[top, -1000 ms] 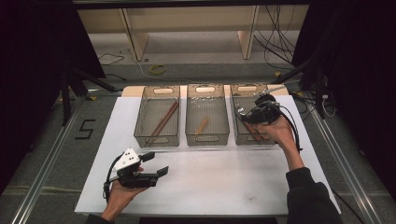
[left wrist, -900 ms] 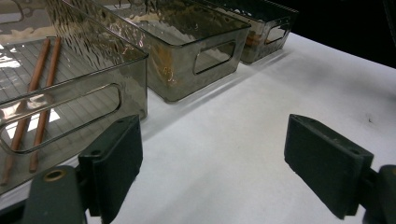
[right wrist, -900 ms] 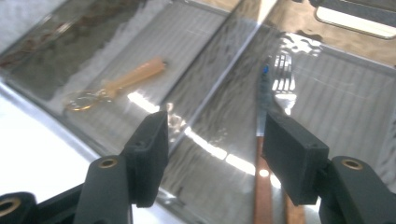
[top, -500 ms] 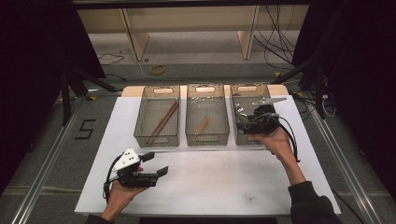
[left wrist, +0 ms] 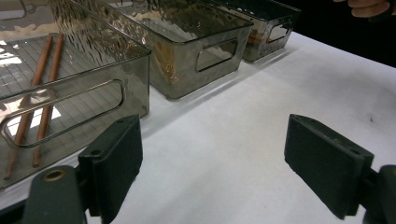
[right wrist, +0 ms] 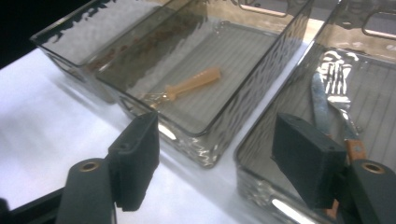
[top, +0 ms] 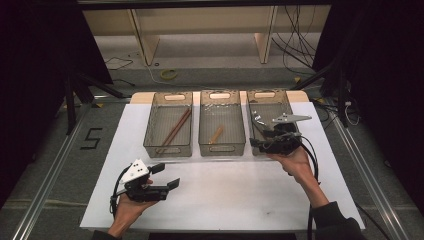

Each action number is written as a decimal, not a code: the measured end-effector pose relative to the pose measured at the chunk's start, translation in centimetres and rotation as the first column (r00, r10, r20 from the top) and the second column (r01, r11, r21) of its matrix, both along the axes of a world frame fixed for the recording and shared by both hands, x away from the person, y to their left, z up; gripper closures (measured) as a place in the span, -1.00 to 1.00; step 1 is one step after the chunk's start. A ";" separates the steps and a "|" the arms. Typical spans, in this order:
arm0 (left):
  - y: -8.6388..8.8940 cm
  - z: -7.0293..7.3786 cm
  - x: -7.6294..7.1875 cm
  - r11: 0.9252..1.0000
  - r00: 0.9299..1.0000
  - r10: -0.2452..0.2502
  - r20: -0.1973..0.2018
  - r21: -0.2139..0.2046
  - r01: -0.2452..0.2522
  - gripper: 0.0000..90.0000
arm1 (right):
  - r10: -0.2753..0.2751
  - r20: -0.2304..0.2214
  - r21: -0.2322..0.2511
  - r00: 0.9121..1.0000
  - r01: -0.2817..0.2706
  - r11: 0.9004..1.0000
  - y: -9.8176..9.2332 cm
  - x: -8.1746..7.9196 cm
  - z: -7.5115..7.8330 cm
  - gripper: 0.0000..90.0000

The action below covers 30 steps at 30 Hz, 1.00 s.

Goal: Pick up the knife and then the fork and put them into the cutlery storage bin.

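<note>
Looking from the high view, the right gripper (top: 257, 142) was seen over the right bin (top: 268, 102). In the left gripper view, the left gripper (left wrist: 212, 170) was spread wide, empty. In the right gripper view, jaws were wide above the knife (right wrist: 321, 105); a straight, slow descent was judged best.

Three smoky transparent bins stand in one row on the white table cover. The left bin (top: 168, 125) holds two brown chopsticks (top: 174, 131), which lie side by side along its length. In the middle bin (top: 221, 123) lies one small fork with a tan handle (right wrist: 187, 86). In the right bin (top: 265, 107) lie metal knives (right wrist: 334, 109), one with a brown handle.
</note>
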<state>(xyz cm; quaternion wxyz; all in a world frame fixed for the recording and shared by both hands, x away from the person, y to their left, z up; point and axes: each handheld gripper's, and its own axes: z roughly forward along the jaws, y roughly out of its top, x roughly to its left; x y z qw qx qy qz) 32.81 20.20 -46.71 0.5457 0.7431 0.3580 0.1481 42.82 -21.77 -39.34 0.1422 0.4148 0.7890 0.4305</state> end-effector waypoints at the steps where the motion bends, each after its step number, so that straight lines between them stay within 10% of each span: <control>1: 0.0 0.0 0.0 1.000 1.000 -0.002 -0.001 0.002 0.002 -0.58 | 0.002 -0.001 0.007 1.000 -0.002 1.000 0.0 -0.2 0.0 -0.29; 30: -0.2 -0.1 0.1 0.999 0.999 -0.031 -0.030 -0.012 0.031 -0.60 | 0.073 0.108 0.168 0.991 -0.090 0.982 -1.3 -7.4 -2.4 -0.43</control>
